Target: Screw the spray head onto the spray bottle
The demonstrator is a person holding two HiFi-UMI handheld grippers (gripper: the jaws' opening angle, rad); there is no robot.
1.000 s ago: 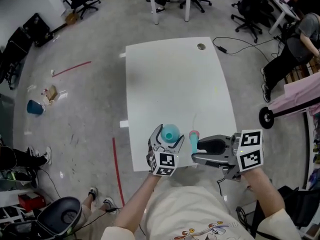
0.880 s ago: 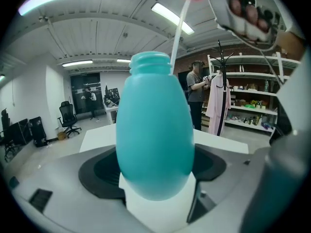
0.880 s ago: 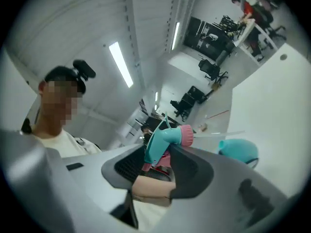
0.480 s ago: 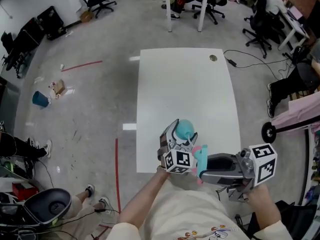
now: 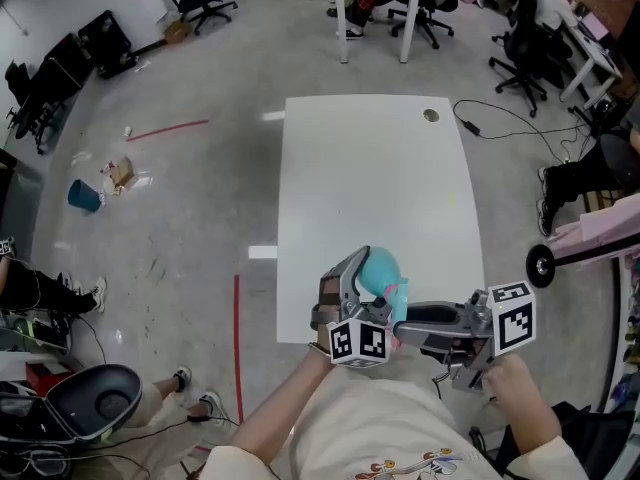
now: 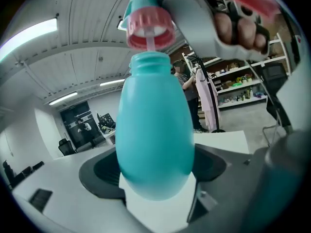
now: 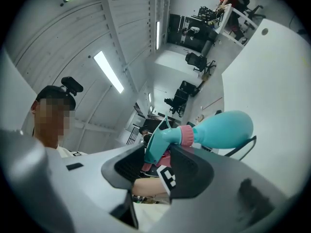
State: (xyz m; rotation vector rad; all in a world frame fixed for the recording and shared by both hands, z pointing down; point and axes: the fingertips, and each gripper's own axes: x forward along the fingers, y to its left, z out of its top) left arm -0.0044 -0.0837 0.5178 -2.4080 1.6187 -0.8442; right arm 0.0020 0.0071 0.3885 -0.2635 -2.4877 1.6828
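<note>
Widely spread left gripper (image 6: 155, 178) fingers on bottle (image 6: 153, 125), right gripper (image 7: 158, 155) clamping spray head (image 7: 166, 136)

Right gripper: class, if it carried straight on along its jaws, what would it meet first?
Probably the left gripper holding the spray bottle; the right gripper grips the spray head right beside it. Depth is unclear.

The right gripper (image 7: 160, 153) has its dark jaws closed on the teal spray head (image 7: 159, 141); the head's pink collar (image 7: 186, 135) points right and meets the neck of the teal spray bottle (image 7: 226, 126), which lies level above the white bench (image 7: 274, 72); whether the collar is seated cannot be told; a marker cube (image 7: 166, 177) shows low between the jaws; at left is a person wearing a head camera (image 7: 71, 84); ceiling lights (image 7: 109, 72) run overhead, with office chairs (image 7: 187, 92) far behind.
</note>
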